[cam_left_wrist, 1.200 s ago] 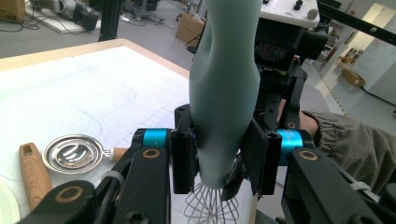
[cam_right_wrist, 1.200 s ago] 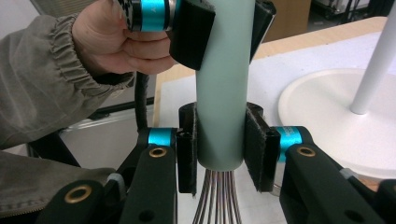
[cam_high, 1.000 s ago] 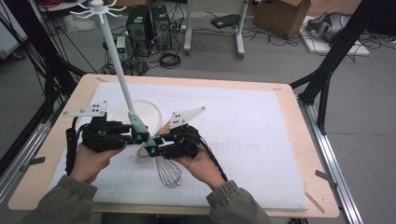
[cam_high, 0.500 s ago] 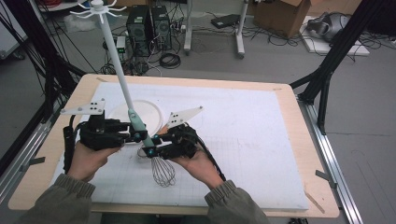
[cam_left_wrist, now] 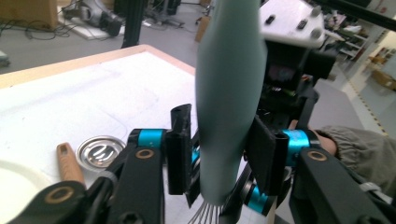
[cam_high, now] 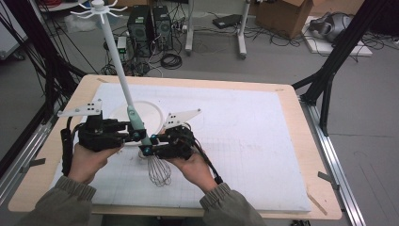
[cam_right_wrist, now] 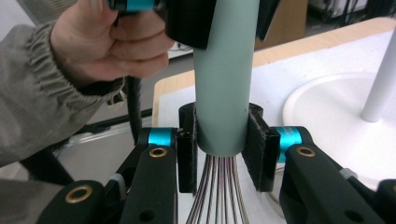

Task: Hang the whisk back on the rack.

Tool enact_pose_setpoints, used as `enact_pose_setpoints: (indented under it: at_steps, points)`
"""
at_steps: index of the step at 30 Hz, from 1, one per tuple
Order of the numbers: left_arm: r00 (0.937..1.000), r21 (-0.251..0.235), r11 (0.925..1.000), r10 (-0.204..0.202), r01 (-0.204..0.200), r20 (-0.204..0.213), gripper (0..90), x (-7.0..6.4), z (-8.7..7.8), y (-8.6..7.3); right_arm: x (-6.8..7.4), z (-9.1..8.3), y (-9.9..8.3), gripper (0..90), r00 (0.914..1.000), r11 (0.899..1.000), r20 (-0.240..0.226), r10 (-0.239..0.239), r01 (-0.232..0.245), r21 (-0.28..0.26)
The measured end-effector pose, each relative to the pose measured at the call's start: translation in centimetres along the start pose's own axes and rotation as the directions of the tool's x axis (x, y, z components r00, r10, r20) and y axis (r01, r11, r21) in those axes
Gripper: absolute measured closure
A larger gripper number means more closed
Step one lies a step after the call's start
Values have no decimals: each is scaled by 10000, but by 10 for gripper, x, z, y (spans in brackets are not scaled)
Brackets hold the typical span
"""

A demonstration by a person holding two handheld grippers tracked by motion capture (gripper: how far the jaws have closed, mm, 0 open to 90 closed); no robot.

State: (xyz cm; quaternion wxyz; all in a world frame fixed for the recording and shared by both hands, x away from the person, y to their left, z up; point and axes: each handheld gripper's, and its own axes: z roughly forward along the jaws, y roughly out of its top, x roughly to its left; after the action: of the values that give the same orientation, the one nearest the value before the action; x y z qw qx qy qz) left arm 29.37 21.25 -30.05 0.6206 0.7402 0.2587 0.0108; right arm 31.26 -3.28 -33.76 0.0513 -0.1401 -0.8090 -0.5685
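A whisk with a pale green handle and wire loops is held over the white mat, wires pointing toward the person. My left gripper is shut on the upper part of the handle, one pad on each side. My right gripper is shut on the handle's lower end, just where the wires come out. The two grippers face each other, almost touching.
A white utensil stand with a thin pole, hooks on top and a round base rises just behind the grippers. A wooden-handled tool and a small round metal cup lie on the mat.
Both hands and the whisk have stayed almost in place. The left gripper has edged slightly inward along the handle.
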Motion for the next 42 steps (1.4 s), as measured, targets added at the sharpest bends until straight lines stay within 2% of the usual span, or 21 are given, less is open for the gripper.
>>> enact_pose_setpoints:
  at_steps: [4,10,12,13,15,22,30,35,42]
  points:
    - [9998,-47,10000,18,-19,-202,614,-1,0,-2,0,2,1,691,9999,9998,133,91,-89,-151]
    - [9994,66,9997,234,-233,-241,673,-2,2,-1,1,5,1,688,9996,9999,274,75,-71,-124]
    - [9995,109,9995,301,-300,-112,675,-2,1,0,2,5,1,681,9997,9999,249,8,-4,-151]
    - [9994,137,9994,327,-325,-90,675,-2,1,1,2,4,1,675,9997,9998,249,-42,46,-180]
    - [9987,160,9988,462,-459,-215,675,-2,-1,2,2,0,1,602,9996,9996,257,-78,85,-251]
    - [9982,170,9987,480,-473,-372,675,2,-10,6,0,-28,-2,447,9970,9984,743,-211,249,-504]
    - [9952,280,9962,832,-819,-512,675,4,-17,18,-4,-59,-12,350,9914,9975,1269,-313,389,-583]
    - [9932,428,9941,1021,-997,-562,675,4,-19,25,-6,-75,-17,320,9876,9977,1547,-257,351,-580]
    - [9925,425,9935,1079,-1056,-568,675,6,-22,34,-9,-94,-27,301,9818,9981,1898,-70,185,-586]
